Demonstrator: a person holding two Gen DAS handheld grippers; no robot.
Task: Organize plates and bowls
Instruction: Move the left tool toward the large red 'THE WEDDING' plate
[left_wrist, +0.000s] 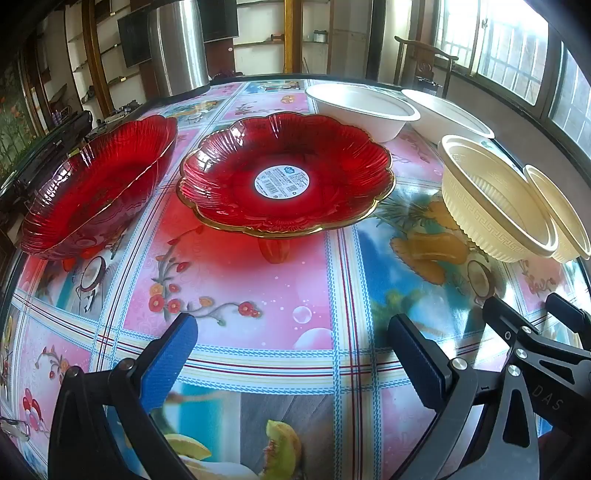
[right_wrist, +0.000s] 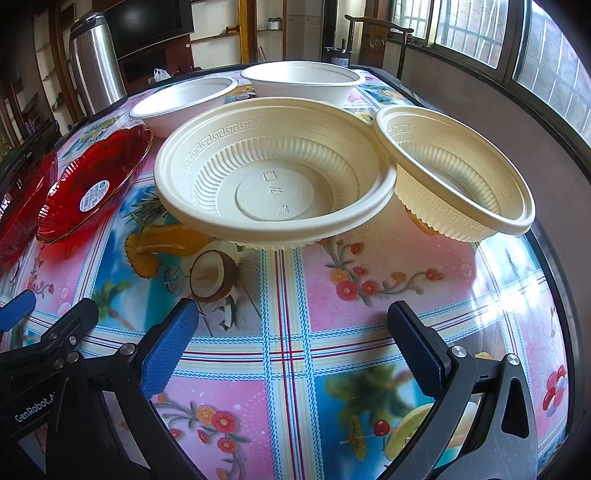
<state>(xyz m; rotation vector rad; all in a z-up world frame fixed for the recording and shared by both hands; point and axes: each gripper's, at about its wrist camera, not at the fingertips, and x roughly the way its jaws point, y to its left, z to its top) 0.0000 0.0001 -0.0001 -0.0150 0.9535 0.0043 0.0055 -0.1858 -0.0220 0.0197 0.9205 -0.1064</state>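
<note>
We have not picked anything up yet: both the left gripper (left_wrist: 291, 354) and right gripper (right_wrist: 291, 343) stand spread wide and empty. Ahead of our left fingers (left_wrist: 168, 365) sits the red plate (left_wrist: 284, 177); ahead of our right, the cream bowl (right_wrist: 273, 173). Next, we judge, comes nesting like with like.

bright daylight from windows (left_wrist: 517, 48) | glare on tablecloth (right_wrist: 517, 295) | fisheye edges bent, dark

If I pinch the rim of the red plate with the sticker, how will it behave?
The red plate with the sticker looks like glossy glass or hard plastic, so probably stiff and slippery between the pads. It stands on small feet, so pushing its scalloped rim may tip it. Likely heavier than the cream bowls.
</note>
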